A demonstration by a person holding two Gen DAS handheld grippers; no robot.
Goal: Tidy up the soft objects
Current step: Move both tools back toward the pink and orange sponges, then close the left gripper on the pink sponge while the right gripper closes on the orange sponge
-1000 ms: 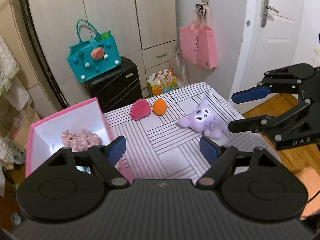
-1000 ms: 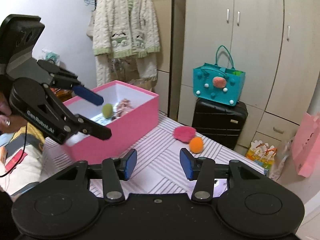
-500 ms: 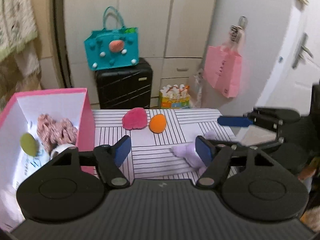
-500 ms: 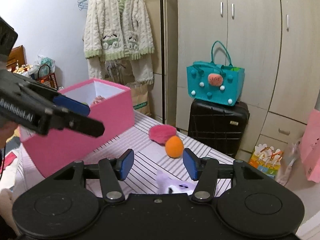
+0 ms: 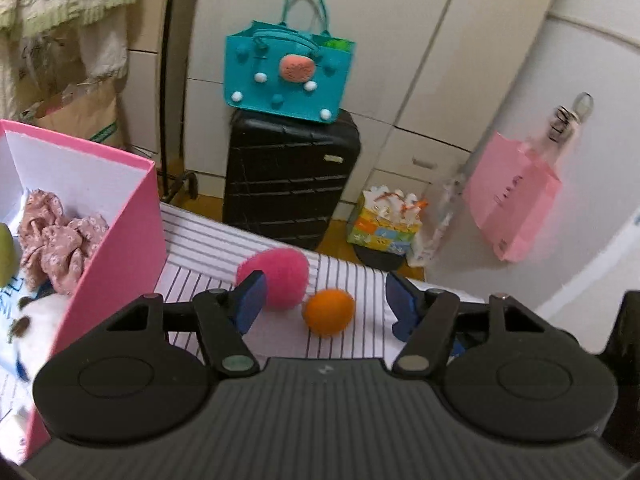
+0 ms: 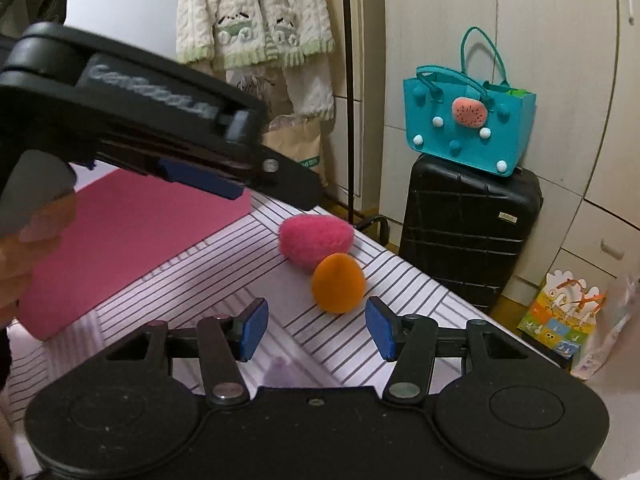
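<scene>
An orange plush ball (image 5: 329,311) and a pink plush ball (image 5: 280,277) lie on the striped table (image 5: 200,256). My left gripper (image 5: 322,307) is open and empty, with the orange ball between its fingers' line of sight. My right gripper (image 6: 316,330) is open and empty, just short of the orange ball (image 6: 338,282), with the pink ball (image 6: 314,240) behind. A purple plush toy (image 6: 280,372) peeks out under the right gripper. The pink box (image 5: 132,240) at the left holds a pink scrunchie (image 5: 52,236) and other soft items. The left gripper (image 6: 248,186) crosses the right wrist view.
A black suitcase (image 5: 288,188) with a teal felt bag (image 5: 288,76) on top stands behind the table. A pink paper bag (image 5: 512,204) hangs on the wall at right. A colourful gift bag (image 5: 384,224) sits on the floor. A cream cardigan (image 6: 256,12) hangs at the back.
Both grippers have moved forward toward the orange and pink balls. The purple plush has dropped out of the left wrist view and lies under the right gripper. Both stay open.
</scene>
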